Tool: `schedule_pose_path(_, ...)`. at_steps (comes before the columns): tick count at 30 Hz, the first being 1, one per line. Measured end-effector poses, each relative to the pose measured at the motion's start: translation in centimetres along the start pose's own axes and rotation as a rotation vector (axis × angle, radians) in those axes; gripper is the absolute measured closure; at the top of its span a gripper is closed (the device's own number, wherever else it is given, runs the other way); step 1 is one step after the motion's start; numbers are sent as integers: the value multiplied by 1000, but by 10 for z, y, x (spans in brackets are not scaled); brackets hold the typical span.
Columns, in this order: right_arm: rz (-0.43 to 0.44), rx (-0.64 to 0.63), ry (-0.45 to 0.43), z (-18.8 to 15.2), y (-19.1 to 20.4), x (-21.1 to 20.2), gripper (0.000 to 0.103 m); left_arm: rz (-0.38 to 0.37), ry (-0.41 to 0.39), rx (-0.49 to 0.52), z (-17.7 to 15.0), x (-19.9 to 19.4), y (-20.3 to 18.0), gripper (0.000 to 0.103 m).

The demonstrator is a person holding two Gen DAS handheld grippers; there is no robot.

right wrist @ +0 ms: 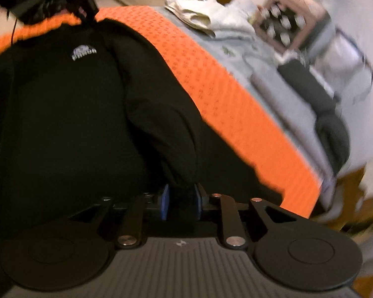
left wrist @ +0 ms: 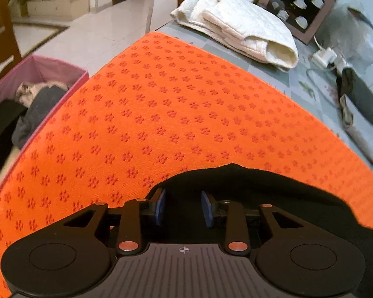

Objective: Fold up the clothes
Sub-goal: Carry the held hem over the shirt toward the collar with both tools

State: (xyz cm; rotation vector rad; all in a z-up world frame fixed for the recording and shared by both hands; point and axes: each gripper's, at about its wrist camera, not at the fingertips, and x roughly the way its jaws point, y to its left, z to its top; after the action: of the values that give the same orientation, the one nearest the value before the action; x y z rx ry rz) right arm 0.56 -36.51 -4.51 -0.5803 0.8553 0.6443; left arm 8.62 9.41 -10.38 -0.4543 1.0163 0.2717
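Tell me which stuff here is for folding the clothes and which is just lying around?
For the folding:
black sweatshirt
orange mat under it
left gripper
right gripper, pinching the black cloth

Just lying around:
white folded blanket
pink bin holding other clothes
box with cup pictures
white charger
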Motion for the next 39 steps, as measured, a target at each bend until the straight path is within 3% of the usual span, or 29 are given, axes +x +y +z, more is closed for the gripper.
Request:
schedule_pose_path(6,24,327,-36,-14,-34,-24,70,-106,-5,-148,6,-27,10,59)
schedule_pose_path(12,64,515,-47,-6,-65,-1,68,-187,38,-248,24,-26,-8,51)
schedule_pose_path(16,90,639,-53,0,-86,14,59,-221,106,-354,35,-6,-23,49)
schedule_pose_path(21,152,516,-13,21,-92,49,57,-233,205,-429,41,25,-46,48)
schedule_pose_path(25,244,433,15,32,-100,74,49,-192,238,-435,38,37,-50,47)
schedule_pose_path(28,337,402,55,36,-100,90,49,-161,262,-439,36,46,-52,52)
schedule_pose_path(29,367,395,68,36,-100,93,53,-151,270,-440,35,49,-53,59)
schedule_pose_path(31,421,386,93,36,-98,99,77,-131,285,-447,33,55,-54,96)
schedule_pose_path(32,434,393,101,36,-98,100,96,-131,287,-463,32,55,-51,99)
schedule_pose_path(34,403,395,90,37,-98,95,97,-156,276,-495,32,52,-46,100)
schedule_pose_path(39,196,356,-33,56,-106,48,98,-254,233,-505,38,32,-43,100)
